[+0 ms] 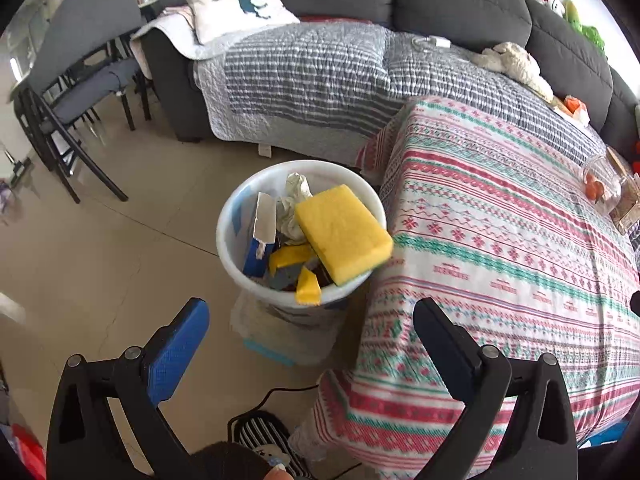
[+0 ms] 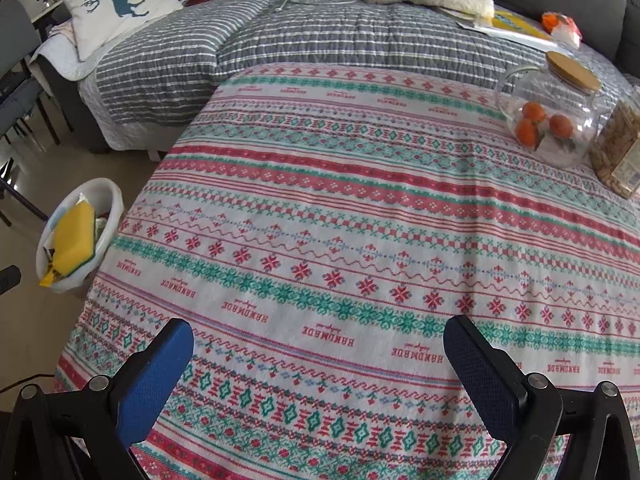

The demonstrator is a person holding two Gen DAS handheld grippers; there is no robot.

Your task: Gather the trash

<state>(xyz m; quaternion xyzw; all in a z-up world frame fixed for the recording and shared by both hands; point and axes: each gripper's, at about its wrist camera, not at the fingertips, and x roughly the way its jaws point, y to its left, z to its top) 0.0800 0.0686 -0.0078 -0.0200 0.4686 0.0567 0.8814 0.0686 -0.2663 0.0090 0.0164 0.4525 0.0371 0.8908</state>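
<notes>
The white bin (image 1: 240, 240) stands on the floor just beside the table's edge, at about ten o'clock from the left gripper (image 1: 312, 316). That placement lets rubbish come off the table (image 1: 500, 240) and drop straight in. The bin is full to the rim: a yellow sponge (image 1: 344, 232) lies tilted on top, one corner overhanging the rim toward the table, with crumpled paper (image 1: 294, 204), a blue and white carton (image 1: 260, 236) and yellow scraps (image 1: 308, 286) beneath and beside it. The sponge probably rests high because the load below props it up.

The left gripper's fingers are spread wide with nothing between them, aimed down at the bin from its six o'clock side. This fits a release just completed, as a judgement only.

The right gripper (image 2: 318, 364) hangs over the patterned tablecloth, fingers likewise spread and empty. In its view the bin sits at nine o'clock. The cloth ahead shows no loose rubbish; a glass jar of oranges (image 2: 548, 120) and a jar of biscuits (image 2: 616, 148) stand at two o'clock, evidently kept items.
</notes>
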